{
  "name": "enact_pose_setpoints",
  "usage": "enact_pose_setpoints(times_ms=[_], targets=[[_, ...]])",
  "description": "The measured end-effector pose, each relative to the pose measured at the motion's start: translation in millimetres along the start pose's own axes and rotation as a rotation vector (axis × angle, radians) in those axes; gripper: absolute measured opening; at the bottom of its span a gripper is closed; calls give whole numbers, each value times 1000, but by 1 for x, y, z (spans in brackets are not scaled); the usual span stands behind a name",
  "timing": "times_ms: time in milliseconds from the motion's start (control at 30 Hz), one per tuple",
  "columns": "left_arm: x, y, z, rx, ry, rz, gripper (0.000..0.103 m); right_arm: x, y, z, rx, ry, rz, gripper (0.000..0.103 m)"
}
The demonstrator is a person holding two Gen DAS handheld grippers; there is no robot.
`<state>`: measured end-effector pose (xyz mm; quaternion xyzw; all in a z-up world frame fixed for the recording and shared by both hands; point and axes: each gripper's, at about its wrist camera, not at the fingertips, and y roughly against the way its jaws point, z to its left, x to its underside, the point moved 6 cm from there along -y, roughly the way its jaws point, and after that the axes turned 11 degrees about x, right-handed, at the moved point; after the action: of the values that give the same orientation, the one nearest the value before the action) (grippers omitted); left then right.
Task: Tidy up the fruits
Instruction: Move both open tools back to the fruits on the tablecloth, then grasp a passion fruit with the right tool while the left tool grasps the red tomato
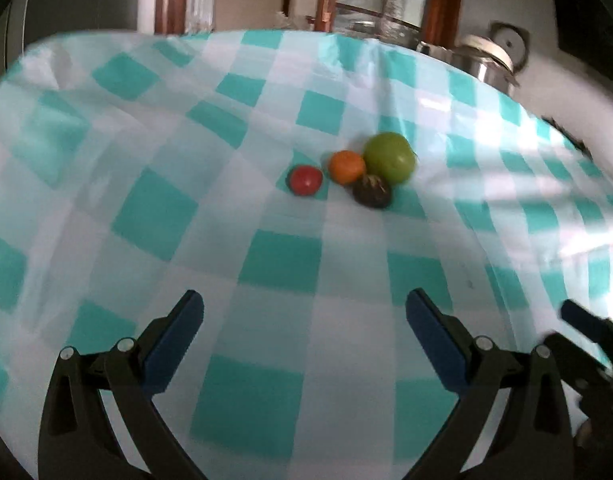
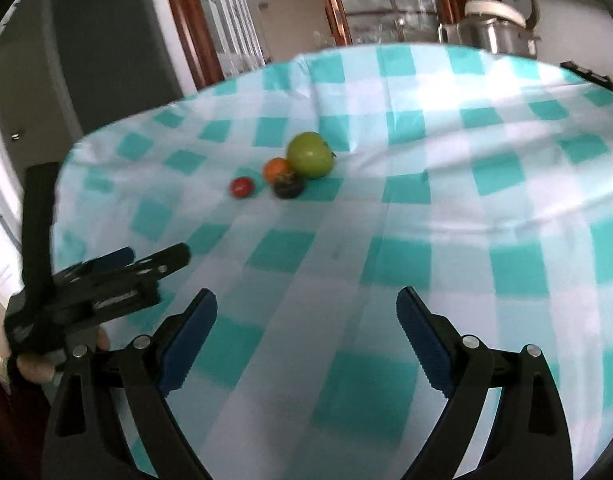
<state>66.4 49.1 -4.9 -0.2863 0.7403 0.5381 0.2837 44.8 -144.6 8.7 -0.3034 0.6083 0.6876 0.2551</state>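
Both the left gripper [image 1: 304, 312] and right gripper [image 2: 306, 308] hover low over the checked tablecloth [image 1: 282, 260], fingers spread wide, holding nothing. Beyond them the green apple [image 1: 389, 157] sits with an orange fruit [image 1: 346, 167] and a dark fruit [image 1: 372, 191] touching it; a red fruit [image 1: 305, 180] lies just left.

left gripper [image 1: 304, 312]: fingers spread wide, holding nothing | right gripper [image 2: 306, 308]: fingers spread wide, holding nothing

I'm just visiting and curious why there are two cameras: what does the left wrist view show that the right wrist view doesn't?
Only the left wrist view shows the left gripper head-on, open, with the right gripper at its edge. Only the right wrist view shows a dark appliance and the hand holding the left gripper. Both show the checkered tablecloth, green fruit, orange fruit, red fruit, dark fruit and a steel cooker.
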Motion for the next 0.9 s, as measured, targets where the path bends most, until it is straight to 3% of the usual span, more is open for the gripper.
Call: enact_pose_setpoints(times_ms=[133,300,433,500,567,633,900], targets=[[-5,-1,21,81,120,-24,101,-24,-63,12,22,7,106,89],[-6,10,31,123,178,-97,101,-65,-118,46,57,80,126,88],[-7,9,42,154,249,-101,101,-79,-147,66,68,95,173,75],[-7,7,45,167,273,-99,101,-84,-156,74,112,117,167,69],[-7,6,45,166,279,-99,101,-86,-159,76,173,147,159,57],[-7,6,44,160,270,-98,101,-84,-155,77,140,147,146,41],[-7,4,27,136,163,-64,101,-44,-80,-26,125,-142,62,41]])
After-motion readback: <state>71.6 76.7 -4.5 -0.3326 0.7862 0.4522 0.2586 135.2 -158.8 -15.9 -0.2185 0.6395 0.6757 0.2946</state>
